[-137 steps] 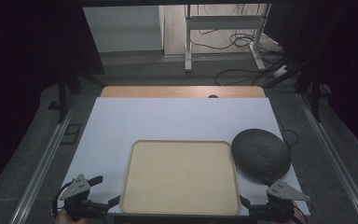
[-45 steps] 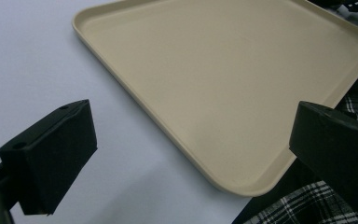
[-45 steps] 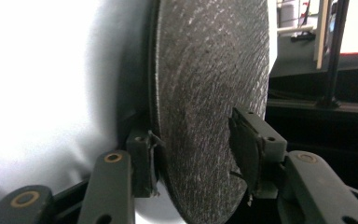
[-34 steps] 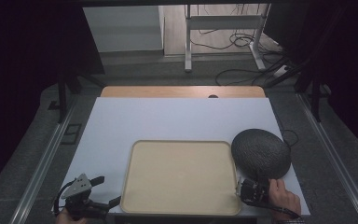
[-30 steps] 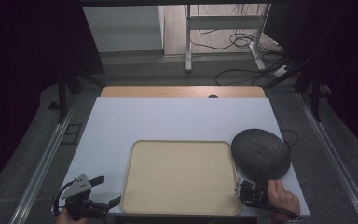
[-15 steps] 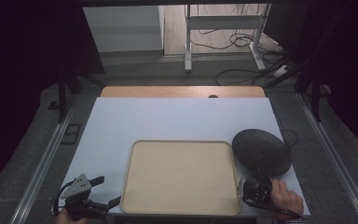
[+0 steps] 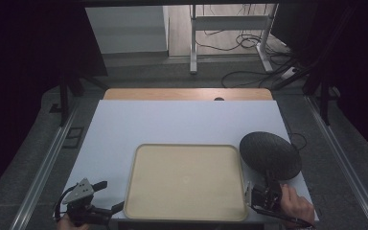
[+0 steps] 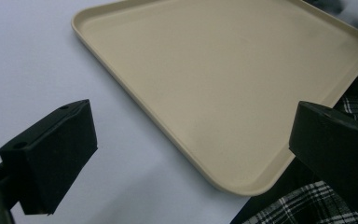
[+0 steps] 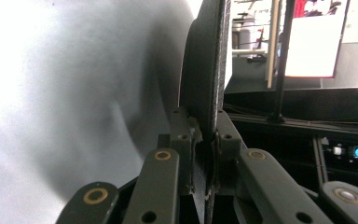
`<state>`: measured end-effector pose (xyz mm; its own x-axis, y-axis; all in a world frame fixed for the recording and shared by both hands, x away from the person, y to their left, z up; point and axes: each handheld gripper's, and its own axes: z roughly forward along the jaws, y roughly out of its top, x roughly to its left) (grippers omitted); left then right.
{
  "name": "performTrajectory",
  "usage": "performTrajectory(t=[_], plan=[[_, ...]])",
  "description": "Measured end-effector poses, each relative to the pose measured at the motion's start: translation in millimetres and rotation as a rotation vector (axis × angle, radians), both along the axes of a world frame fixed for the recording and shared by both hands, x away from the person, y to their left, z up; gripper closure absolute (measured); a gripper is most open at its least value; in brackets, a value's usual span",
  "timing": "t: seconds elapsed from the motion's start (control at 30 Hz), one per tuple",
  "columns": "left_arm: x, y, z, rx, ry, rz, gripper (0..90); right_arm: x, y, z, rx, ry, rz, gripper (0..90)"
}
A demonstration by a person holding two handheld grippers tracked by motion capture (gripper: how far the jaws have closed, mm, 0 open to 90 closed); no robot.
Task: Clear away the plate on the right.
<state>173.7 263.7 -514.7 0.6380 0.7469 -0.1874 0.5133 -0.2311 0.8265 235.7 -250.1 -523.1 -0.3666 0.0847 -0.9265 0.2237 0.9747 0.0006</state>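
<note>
Lower right: your right gripper (image 7: 267, 188) fingers pinch the dark plate (image 7: 270, 155) by its rim; tilted, it could slip. Left gripper (image 7: 106, 197) fingers gape empty.

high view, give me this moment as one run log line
right gripper: shut on dark plate rim, plate tilted | left gripper: open, holding nothing, beside tan tray | tray: bare

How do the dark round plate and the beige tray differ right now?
The dark plate is round and speckled dark grey; the tray is a plain beige rounded rectangle and larger. The plate is clamped by its near rim in the right gripper and looks tilted, while the tray lies flat and untouched, beside the open left gripper. Both sit on the white table.
</note>
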Motion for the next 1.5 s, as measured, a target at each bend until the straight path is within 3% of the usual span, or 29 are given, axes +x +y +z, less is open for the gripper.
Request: performTrajectory(t=[0.27, 0.3, 0.33, 0.4, 0.43, 0.47, 0.5, 0.53, 0.6, 0.63, 0.7, 0.73, 0.77, 0.83, 0.87, 0.9, 0.93, 1.07, 1.2, 1.23, 1.33, 1.37, 1.4, 1.5], plan=[[0.0, 0.4, -0.1, -0.005, 0.002, 0.003, 0.5, -9.4, 8.1, 7.9, -0.003, -0.045, 0.049, 82.3], [0.0, 0.4, -0.1, -0.004, 0.002, 0.003, 0.5, -9.4, 8.1, 7.9, -0.003, -0.045, 0.049, 82.3], [-0.2, 0.3, -0.1, -0.004, 0.001, 0.002, 0.5, -10.4, 10.9, 9.6, 0.01, -0.007, 0.074, 82.2], [-0.2, 0.4, -0.1, -0.003, 0.001, 0.002, 0.5, -11.4, 12.6, 10.1, 0.0, -0.009, 0.084, 82.1], [-0.3, 0.4, -0.1, -0.004, 0.001, 0.002, 0.5, -11.5, 14.6, 8.1, 0.015, -0.028, 0.131, 82.1], [-0.3, 0.5, -0.1, -0.004, 0.0, 0.002, 0.5, -11.5, 14.6, 8.1, 0.015, -0.028, 0.131, 82.1], [-0.3, 0.4, -0.1, -0.003, 0.0, 0.002, 0.5, -16.4, 18.4, 9.4, -0.026, -0.072, 0.104, 82.1], [-0.2, 0.4, -0.1, -0.003, 0.001, 0.002, 0.5, -16.5, 21.5, 10.3, -0.002, -0.026, 0.139, 82.1], [-0.2, 0.4, -0.1, -0.004, 0.001, 0.002, 0.5, -18.8, 25.6, 11.1, -0.009, -0.027, 0.148, 82.1], [-0.2, 0.4, -0.1, -0.004, 0.001, 0.002, 0.5, -17.6, 26.1, 8.5, 0.011, -0.06, 0.187, 82.0], [-0.1, 0.7, -0.2, -0.005, 0.001, 0.004, 0.5, -21.5, 31.3, 12.9, -0.021, -0.02, 0.175, 82.0], [-0.1, 0.7, -0.2, -0.005, 0.001, 0.003, 0.5, -23.3, 33.6, 11.3, -0.022, -0.059, 0.178, 82.0], [-0.1, 0.7, -0.2, -0.005, 0.001, 0.003, 0.5, -24.6, 36.1, 13.2, -0.031, -0.031, 0.178, 81.9], [0.1, 0.5, -0.2, -0.005, 0.003, 0.003, 0.5, -23.8, 39.1, 11.3, 0.001, -0.034, 0.227, 81.9], [0.0, 0.6, -0.2, -0.005, 0.003, 0.004, 0.5, -30.0, 43.8, 12.8, -0.05, -0.085, 0.182, 81.8], [0.0, 0.6, -0.2, -0.005, 0.003, 0.005, 0.5, -28.3, 44.7, 13.6, -0.013, -0.025, 0.224, 81.8], [0.0, 0.6, -0.2, -0.006, 0.003, 0.005, 0.5, -30.4, 47.6, 14.3, -0.026, -0.035, 0.218, 81.8], [0.1, 0.4, -0.2, -0.004, 0.004, 0.005, 0.5, -31.1, 56.0, 13.1, 0.003, -0.037, 0.288, 81.8], [0.1, 0.7, -0.3, -0.005, 0.004, 0.005, 0.5, -36.7, 64.5, 15.8, -0.021, -0.033, 0.281, 81.7], [0.0, 0.8, -0.2, -0.006, 0.003, 0.005, 0.5, -37.5, 69.1, 15.4, -0.008, -0.026, 0.312, 81.6], [0.1, 0.7, -0.3, -0.005, 0.004, 0.005, 0.5, -39.7, 74.4, 16.1, -0.012, -0.024, 0.324, 81.6], [0.1, 0.7, -0.3, -0.005, 0.003, 0.005, 0.5, -37.6, 75.8, 11.5, 0.02, -0.074, 0.373, 81.6], [0.0, 0.7, -0.3, -0.005, 0.003, 0.005, 0.5, -40.4, 81.4, 13.8, 0.004, -0.039, 0.376, 81.5], [0.1, 1.0, -0.3, -0.007, 0.003, 0.006, 0.5, -42.6, 88.8, 13.3, 0.006, -0.047, 0.411, 81.5]])
